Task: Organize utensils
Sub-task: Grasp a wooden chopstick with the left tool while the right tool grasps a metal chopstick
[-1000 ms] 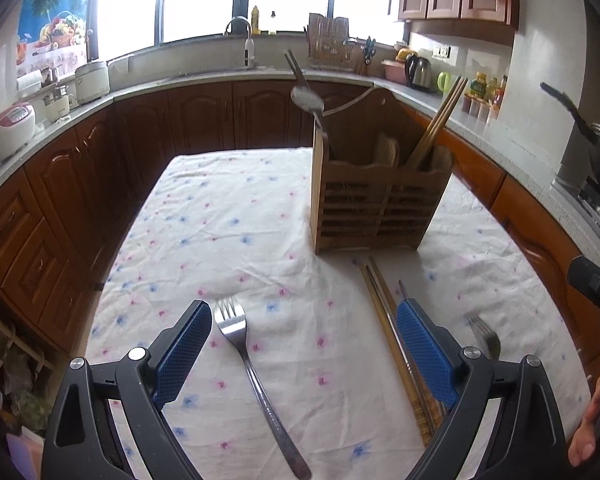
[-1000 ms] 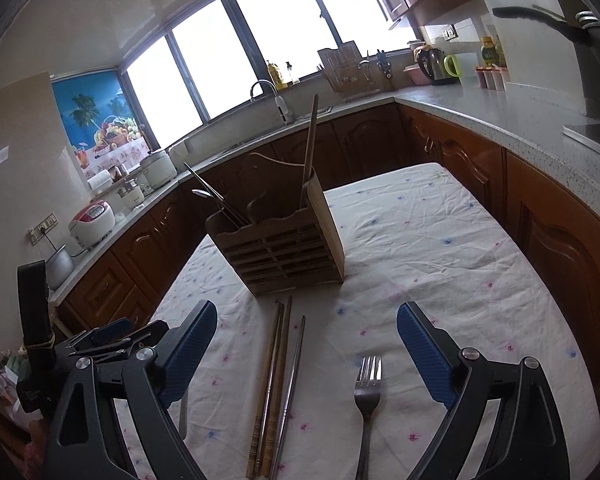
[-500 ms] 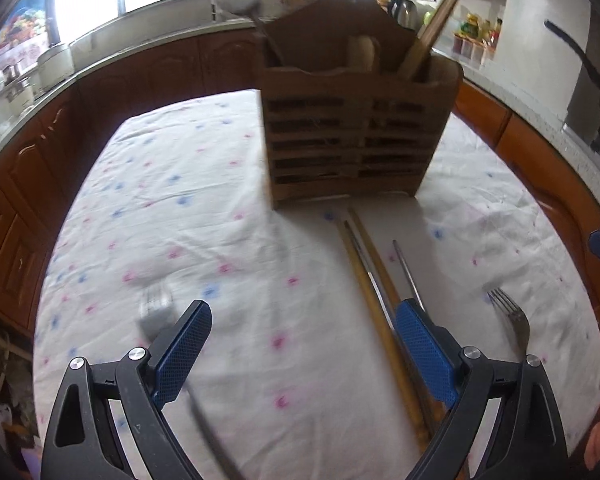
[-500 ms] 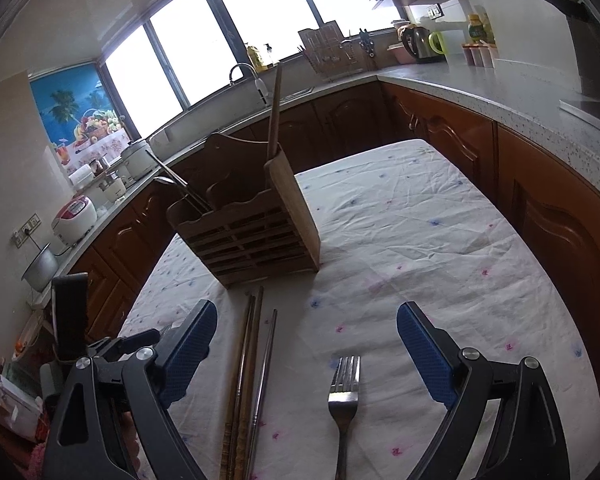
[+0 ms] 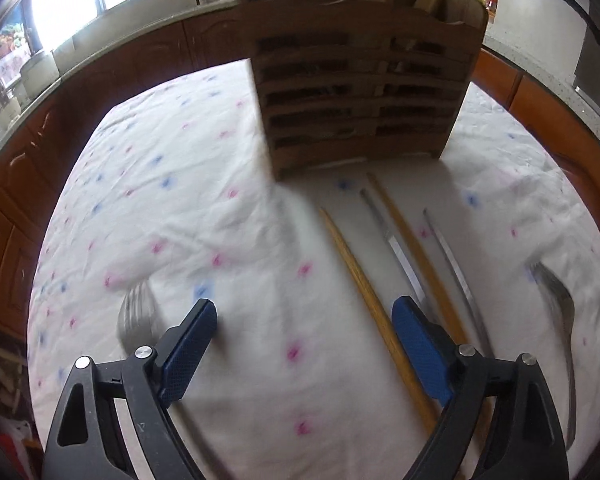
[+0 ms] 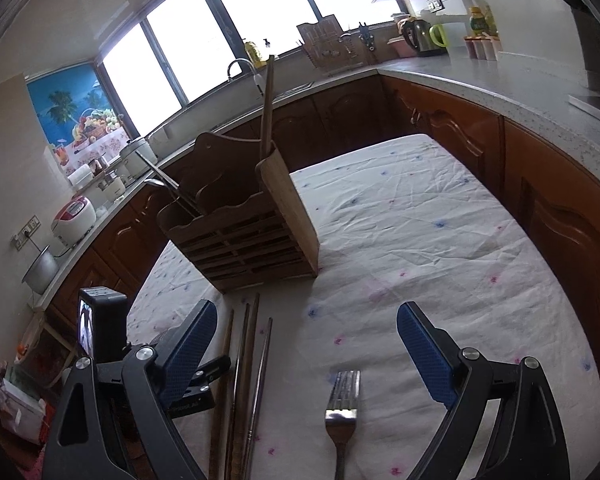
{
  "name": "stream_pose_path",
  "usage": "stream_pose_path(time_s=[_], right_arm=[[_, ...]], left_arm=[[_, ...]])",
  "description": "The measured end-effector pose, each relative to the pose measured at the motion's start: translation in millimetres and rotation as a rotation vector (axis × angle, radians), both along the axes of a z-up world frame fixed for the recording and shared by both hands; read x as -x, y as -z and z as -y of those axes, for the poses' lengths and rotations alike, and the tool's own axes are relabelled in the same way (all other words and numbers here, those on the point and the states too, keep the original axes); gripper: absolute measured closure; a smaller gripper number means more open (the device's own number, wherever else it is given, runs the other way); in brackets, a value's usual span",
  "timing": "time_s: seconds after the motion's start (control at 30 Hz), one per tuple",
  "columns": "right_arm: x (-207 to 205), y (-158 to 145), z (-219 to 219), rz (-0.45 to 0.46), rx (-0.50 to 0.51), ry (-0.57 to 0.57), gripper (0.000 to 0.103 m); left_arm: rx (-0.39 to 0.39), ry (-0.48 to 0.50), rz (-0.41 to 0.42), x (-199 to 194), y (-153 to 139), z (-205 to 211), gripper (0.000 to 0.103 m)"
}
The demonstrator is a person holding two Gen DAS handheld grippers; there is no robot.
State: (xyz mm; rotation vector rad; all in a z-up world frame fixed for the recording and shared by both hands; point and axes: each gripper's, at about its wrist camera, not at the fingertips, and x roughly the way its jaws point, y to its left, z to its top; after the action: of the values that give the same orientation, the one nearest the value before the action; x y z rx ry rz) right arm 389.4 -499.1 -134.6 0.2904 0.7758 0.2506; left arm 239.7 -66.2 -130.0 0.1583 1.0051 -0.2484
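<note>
Both tools are unclenched: left tool (image 5: 304, 316), its jaws closing on nothing, hangs over the table (image 5: 172, 184) beside the chopsticks (image 5: 374, 308); right tool (image 6: 306, 320) above a fork (image 6: 342, 404), near the wooden holder (image 6: 244, 236) mid-table.

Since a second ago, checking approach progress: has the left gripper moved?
Yes. The left gripper moved toward the slatted wooden utensil holder, which looms larger and higher in its view.
</note>
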Motion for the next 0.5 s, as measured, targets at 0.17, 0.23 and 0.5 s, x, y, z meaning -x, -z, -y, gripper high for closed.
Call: stream_pose_path(time_s=[0.17, 0.23, 0.5], right_arm=[[-7.9, 8.1, -20.3, -0.022, 0.031, -0.059, 0.012], [-12.6, 12.9, -29.6, -0.040, 0.057, -0.085, 0.022], [-41.1, 53.6, -68.7, -0.200, 0.150, -0.205, 0.080]], left_arm=[[-0.019, 0.011, 0.017, 9.7, -6.1, -11.0, 0.020], [-0.005, 0.010, 0.024, 12.4, -11.2, -16.7, 0.024], [0.146, -0.015, -0.042, -4.0, -9.5, -37.6, 0.036]])
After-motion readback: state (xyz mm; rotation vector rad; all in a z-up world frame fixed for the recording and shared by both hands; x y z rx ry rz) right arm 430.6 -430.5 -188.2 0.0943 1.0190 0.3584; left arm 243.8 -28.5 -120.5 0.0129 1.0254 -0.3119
